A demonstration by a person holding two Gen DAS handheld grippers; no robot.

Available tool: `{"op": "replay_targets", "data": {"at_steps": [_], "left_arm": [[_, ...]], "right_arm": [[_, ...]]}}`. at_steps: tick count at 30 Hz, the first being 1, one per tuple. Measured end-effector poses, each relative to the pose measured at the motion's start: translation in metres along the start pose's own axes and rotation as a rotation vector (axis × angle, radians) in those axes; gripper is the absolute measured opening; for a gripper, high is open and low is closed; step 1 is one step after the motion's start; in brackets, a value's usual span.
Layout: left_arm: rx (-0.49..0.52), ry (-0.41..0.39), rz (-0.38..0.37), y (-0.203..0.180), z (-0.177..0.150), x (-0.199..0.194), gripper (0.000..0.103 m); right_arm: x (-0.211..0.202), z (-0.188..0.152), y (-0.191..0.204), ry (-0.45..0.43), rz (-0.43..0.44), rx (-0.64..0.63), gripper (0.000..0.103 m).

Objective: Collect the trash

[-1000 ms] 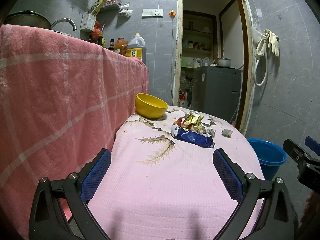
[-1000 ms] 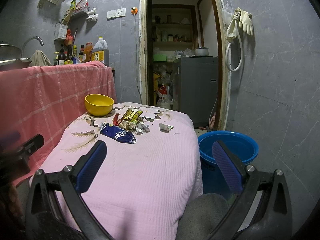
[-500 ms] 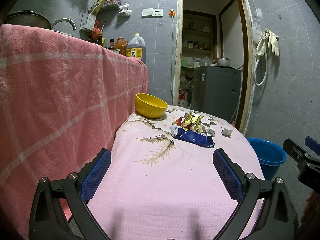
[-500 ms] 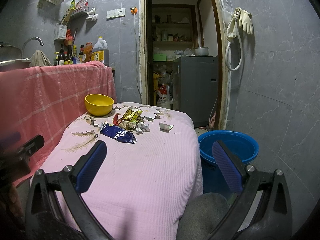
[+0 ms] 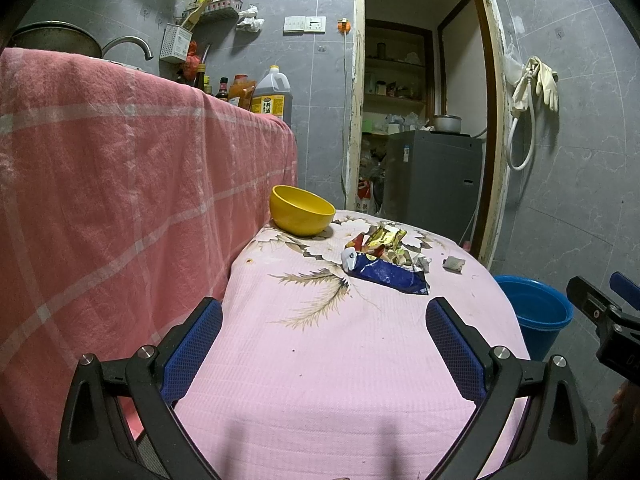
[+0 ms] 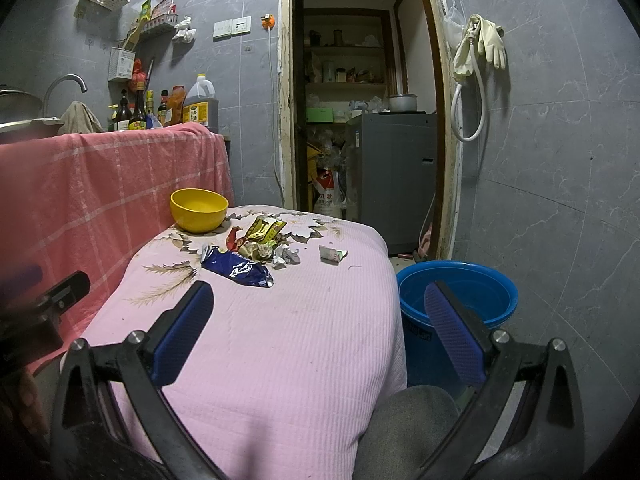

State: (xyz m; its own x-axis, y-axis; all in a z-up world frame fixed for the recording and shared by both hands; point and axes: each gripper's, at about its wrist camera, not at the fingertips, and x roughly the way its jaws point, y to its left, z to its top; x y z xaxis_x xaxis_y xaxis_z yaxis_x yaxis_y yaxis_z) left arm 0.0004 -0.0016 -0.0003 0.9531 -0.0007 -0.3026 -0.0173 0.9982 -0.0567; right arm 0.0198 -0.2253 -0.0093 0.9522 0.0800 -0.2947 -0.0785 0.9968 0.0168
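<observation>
Opening step of collecting trash, by the look of it: nothing gripped yet. Left tongs (image 5: 324,344) spread wide and empty, held low over the near end of the table (image 5: 320,380), which wears a pink cloth. Right tongs (image 6: 320,320) likewise spread wide and empty, held over the table's near right corner, partly above a blue bucket (image 6: 456,300) standing on the floor just beside the table's right edge.

Trash lying in a loose pile toward the far end of the table, well apart from both tongs: a blue wrapper (image 6: 238,269) nearest, a yellow wrapper (image 6: 266,230) behind it, a red scrap (image 6: 232,239) at the left of the pile, crumpled paper (image 6: 286,255) at its right side. One small folded scrap (image 6: 331,254) lying apart, further right. A yellow bowl (image 6: 199,210) sitting just beyond the pile at the far left corner, close to a draped pink cloth (image 5: 120,184).

Next move, at a guess: reaching forward across the table with one pair of tongs, lowering flat onto a single piece, probably the blue wrapper or the lone scrap, then pinching it and carrying it to the bucket. Thin, flat pieces likely calling for a low approach so the cloth is not caught along with them.
</observation>
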Motion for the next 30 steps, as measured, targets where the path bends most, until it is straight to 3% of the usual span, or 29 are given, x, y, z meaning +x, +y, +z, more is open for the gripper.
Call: {"op": "replay_targets", "data": {"at_steps": [25, 30], "left_arm": [[0.001, 0.008, 0.001, 0.0, -0.001, 0.003, 0.1], [0.008, 0.019, 0.001, -0.007, -0.013, 0.009, 0.1]], "right_arm": [[-0.001, 0.003, -0.003, 0.006, 0.004, 0.005, 0.103], [0.003, 0.0, -0.006, 0.012, 0.005, 0.009, 0.103]]}}
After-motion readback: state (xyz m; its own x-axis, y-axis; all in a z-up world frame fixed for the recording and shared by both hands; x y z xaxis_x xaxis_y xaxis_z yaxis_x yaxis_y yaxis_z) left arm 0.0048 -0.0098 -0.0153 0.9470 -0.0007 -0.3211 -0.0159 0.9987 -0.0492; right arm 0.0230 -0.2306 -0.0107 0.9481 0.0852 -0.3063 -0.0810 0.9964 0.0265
